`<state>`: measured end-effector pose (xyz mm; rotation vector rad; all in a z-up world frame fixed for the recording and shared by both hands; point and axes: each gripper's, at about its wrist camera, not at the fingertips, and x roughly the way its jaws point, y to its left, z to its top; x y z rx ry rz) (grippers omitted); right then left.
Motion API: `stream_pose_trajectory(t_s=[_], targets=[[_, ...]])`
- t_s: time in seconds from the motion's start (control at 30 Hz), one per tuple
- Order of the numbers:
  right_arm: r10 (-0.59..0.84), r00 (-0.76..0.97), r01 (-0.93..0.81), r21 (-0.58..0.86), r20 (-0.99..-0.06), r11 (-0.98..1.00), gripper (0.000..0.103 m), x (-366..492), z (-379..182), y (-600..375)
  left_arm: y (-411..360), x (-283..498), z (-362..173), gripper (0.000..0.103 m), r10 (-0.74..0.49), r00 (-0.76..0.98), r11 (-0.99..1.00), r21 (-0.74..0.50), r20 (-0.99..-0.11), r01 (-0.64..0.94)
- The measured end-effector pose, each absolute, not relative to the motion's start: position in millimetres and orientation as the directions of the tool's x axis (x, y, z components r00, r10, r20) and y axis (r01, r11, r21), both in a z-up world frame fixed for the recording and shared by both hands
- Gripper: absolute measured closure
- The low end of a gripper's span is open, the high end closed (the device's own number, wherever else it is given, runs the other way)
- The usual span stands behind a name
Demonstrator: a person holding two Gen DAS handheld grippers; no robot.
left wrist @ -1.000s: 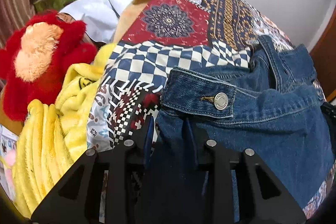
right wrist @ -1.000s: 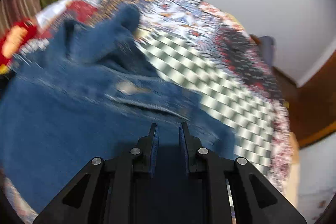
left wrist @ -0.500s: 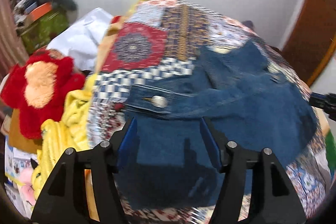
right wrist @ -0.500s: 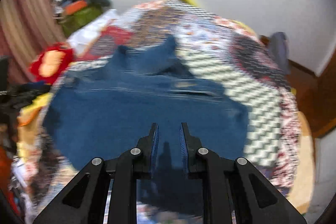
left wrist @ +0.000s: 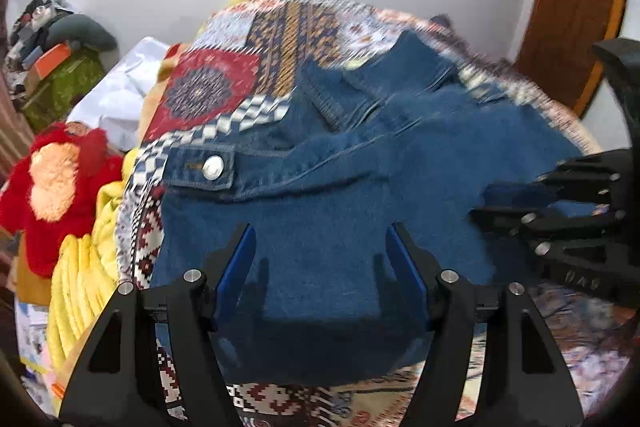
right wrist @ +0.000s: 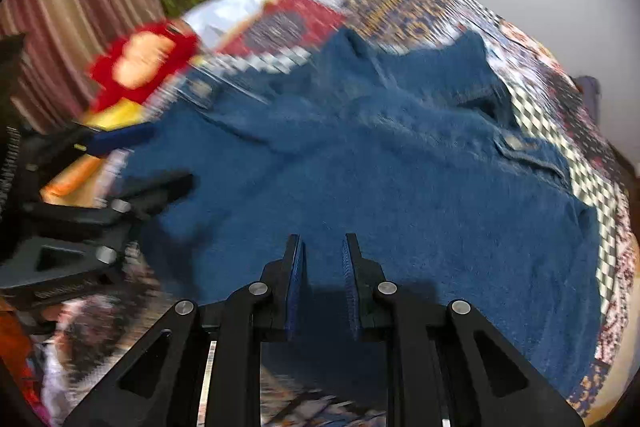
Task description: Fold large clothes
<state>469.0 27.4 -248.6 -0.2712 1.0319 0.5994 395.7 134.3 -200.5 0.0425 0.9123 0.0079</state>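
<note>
A blue denim jacket (left wrist: pixel 352 195) lies spread on a patchwork bedspread (left wrist: pixel 280 27), with a buttoned cuff (left wrist: pixel 204 169) at its left side. My left gripper (left wrist: pixel 320 239) is open and empty above the jacket's near hem. My right gripper (right wrist: pixel 322 247) has its jaws slightly parted with nothing between them, above the near hem of the jacket (right wrist: pixel 380 167). The right gripper shows at the right edge of the left wrist view (left wrist: pixel 480 205). The left gripper shows at the left edge of the right wrist view (right wrist: pixel 160 159).
A red plush toy (left wrist: pixel 56 175) and a yellow blanket (left wrist: pixel 84 263) lie left of the bed. White cloth (left wrist: pixel 120 95) lies beyond them. A pile of bags (left wrist: pixel 60 67) stands at the far left. A wooden door (left wrist: pixel 576 11) is at the right.
Both grippers have let go of the jacket and pulled back from it. The left jaws opened wide and the right jaws parted a little. The jacket now lies spread flat.
</note>
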Motion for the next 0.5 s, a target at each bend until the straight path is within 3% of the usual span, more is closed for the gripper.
stream_pose_trajectory(t_s=[0.2,0.43,0.5], targets=[[0.330,0.353,-0.582,0.071,-0.876,0.810,0.088,476.2,-264.9,-3.3,158.0,392.8,-241.9,0.035,0.111,0.547,0.994,0.093,-0.830,-0.060],[0.271,0.396,-0.560,0.003,-0.877,0.828,0.088,471.7,-262.9,-34.2,185.3,369.5,-240.0,0.034,0.192,0.551,0.980,0.127,-0.812,-0.154],[0.264,0.398,-0.536,0.011,-0.879,0.844,0.088,472.6,-264.0,-47.4,194.1,360.2,-237.7,0.027,0.196,0.555,0.978,0.120,-0.809,-0.171]])
